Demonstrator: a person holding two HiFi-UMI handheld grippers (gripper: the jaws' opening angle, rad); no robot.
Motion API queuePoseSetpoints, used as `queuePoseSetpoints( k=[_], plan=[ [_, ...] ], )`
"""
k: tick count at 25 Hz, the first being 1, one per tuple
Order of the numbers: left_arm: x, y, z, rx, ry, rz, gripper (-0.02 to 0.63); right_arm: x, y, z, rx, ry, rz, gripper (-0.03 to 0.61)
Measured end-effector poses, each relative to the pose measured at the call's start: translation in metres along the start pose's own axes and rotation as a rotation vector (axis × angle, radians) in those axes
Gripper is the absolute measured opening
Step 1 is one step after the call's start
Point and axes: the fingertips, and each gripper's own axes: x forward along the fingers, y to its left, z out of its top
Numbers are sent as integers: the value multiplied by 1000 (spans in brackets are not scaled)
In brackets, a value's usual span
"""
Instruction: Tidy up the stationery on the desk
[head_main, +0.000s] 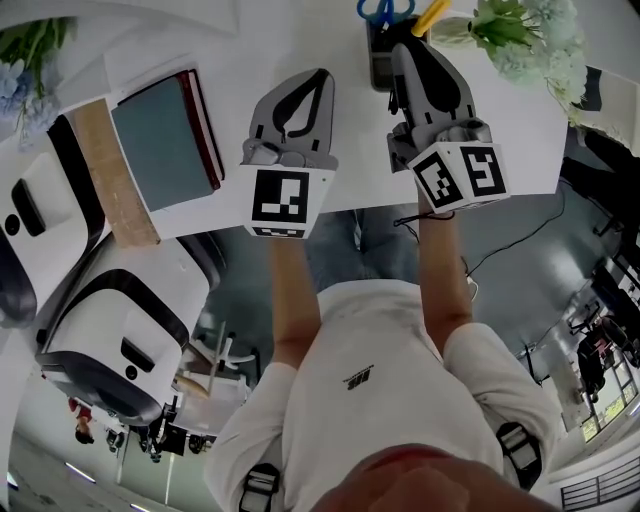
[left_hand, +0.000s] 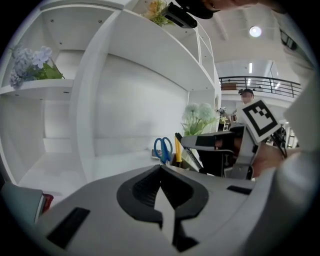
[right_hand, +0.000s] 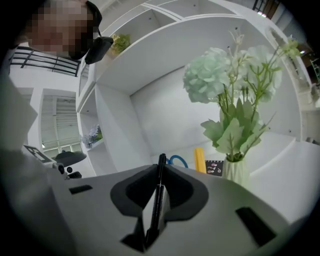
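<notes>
Black, slim and glossy pen (right_hand: 159, 197) pinched lengthwise in the right gripper (right_hand: 160, 167), held just beside the dark pen holder (head_main: 378, 55) at the back of the white desk (head_main: 300, 30), where blue-handled scissors (head_main: 378, 10) and a yellow stick (head_main: 430, 15) already stand. Probably mid-delivery; next, needs tipping end-down over the narrow mouth before letting go. Left gripper (left_hand: 161, 169) pressed together, empty

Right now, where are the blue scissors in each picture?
Head view: the blue scissors are at the top edge, right of middle, standing in the dark holder.
Left gripper view: they are near the centre, just above the jaws.
Right gripper view: only a blue handle loop peeks over the jaws, right of centre.
Shared landmark: the pale green flowers, to the scissors' right in every view.
</notes>
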Motion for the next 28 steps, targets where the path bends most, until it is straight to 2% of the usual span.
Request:
queuePoseSetpoints(
  k=[6,13,24,28],
  plan=[
    [13,-7,-1,3,13,-12,0,6,-15,11,12,-90,-5,34],
    [30,-20,-1,3,18,-37,0,12,-16,15,-32,-159,10,34],
    [44,-31,-4,-1,27,-60,0,14,-21,-6,-139,-129,-12,35],
    [43,-31,-3,1,25,-60,0,12,-22,-8,-151,-107,-19,69]
  ],
)
